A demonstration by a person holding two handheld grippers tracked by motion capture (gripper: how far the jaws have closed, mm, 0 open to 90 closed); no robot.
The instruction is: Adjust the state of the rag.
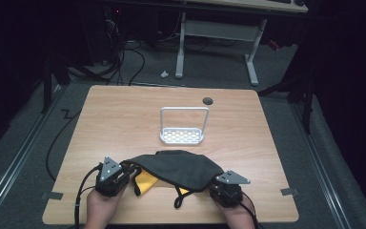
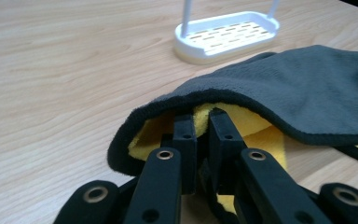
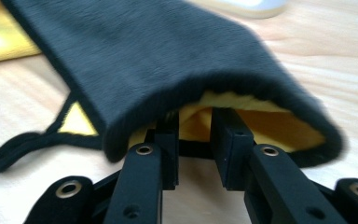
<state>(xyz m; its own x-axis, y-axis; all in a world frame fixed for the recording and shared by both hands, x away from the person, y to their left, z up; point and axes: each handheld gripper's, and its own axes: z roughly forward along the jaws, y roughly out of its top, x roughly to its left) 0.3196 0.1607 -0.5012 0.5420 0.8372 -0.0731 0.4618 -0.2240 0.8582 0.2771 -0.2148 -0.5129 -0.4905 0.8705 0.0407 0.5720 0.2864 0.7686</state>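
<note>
The dark cloth (image 1: 178, 168) w/ yellow lining lies at the table's (image 1: 124, 114) near edge, long axis running 9-to-3 o'clock btwn the hands; the white rack (image 1: 181, 135) stands apart at 12 o'clock. Left gripper (image 1: 119, 175) has its jaws nearly together on the cloth's 9 o'clock end, pinching lining; right gripper (image 1: 219, 187), at the 3 o'clock end, has jaws narrowly parted under the fold, gripping nothing that can be made out. Each hand is nearest its own end; the next move likely turns on that.

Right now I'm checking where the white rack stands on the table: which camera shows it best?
The high view: the white rack stands whole on the table, slotted base and tall handle both clear, apart from the dark cloth. The left gripper view catches its base and handle stubs. The right gripper view gives a blurred white edge.
</note>
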